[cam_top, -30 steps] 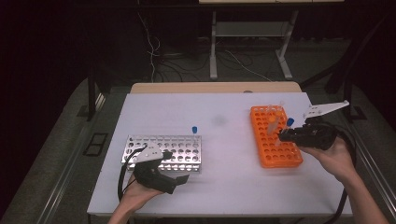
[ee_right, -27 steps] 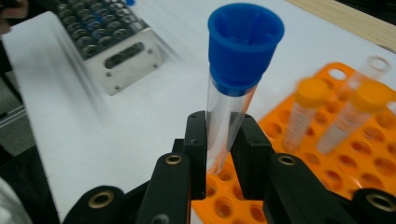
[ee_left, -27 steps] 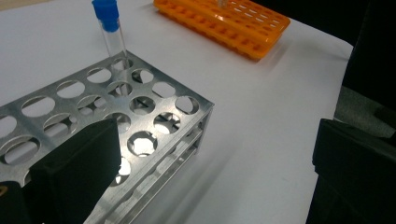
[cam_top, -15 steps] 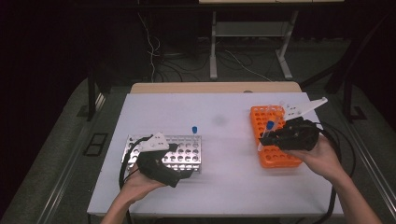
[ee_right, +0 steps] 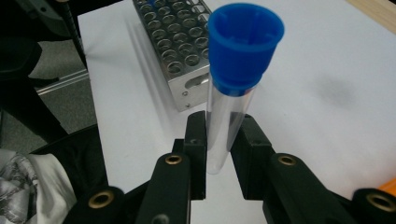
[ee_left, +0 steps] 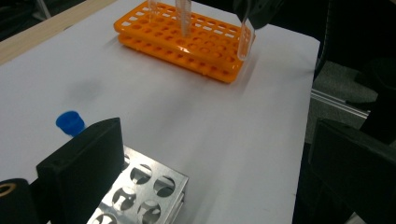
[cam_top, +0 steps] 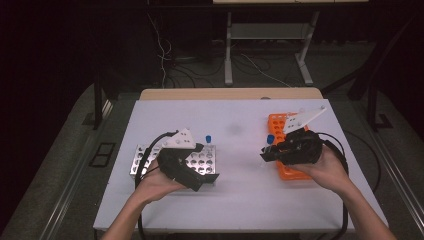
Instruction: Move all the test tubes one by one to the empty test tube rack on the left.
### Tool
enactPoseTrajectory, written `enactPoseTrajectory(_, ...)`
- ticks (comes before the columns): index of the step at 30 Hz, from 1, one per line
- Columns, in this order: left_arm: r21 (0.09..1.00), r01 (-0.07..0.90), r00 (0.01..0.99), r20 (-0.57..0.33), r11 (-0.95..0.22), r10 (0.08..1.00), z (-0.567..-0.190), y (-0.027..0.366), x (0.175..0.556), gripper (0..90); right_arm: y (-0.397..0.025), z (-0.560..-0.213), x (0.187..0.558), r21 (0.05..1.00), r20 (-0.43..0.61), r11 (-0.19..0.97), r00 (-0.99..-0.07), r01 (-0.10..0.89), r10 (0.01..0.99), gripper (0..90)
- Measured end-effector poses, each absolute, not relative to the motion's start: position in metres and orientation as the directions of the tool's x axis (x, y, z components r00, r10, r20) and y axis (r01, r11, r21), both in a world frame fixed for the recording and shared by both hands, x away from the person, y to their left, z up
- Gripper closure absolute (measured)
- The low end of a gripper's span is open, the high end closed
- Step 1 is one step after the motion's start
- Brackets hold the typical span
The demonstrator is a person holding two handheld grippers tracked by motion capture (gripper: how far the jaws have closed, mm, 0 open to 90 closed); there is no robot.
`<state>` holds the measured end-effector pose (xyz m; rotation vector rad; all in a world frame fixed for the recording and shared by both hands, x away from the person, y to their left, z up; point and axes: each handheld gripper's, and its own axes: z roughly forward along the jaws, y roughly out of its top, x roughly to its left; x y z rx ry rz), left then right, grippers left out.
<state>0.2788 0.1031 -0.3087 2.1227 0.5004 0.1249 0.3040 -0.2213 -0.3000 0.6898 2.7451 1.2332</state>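
White table: two racks, one tube in right gripper.

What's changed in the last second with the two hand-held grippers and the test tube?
The right hand-held gripper, shut on a blue-capped test tube, has carried it leftward off the orange rack toward the table's middle. The left hand-held gripper, jaws apart, has moved up over the metal rack. Both racks and the blue-capped tube standing in the metal rack stayed put.
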Motion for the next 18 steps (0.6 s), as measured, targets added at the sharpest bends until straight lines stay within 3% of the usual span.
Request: enactPoseTrajectory(18, 0.809, 0.268, 0.941, -0.103, -0.523, 0.323, -0.283, 0.08, 0.301, 14.4, -0.192, -0.304, 0.306, 0.712, 0.133, 0.614, -0.924, 0.341, 0.36, 76.1)
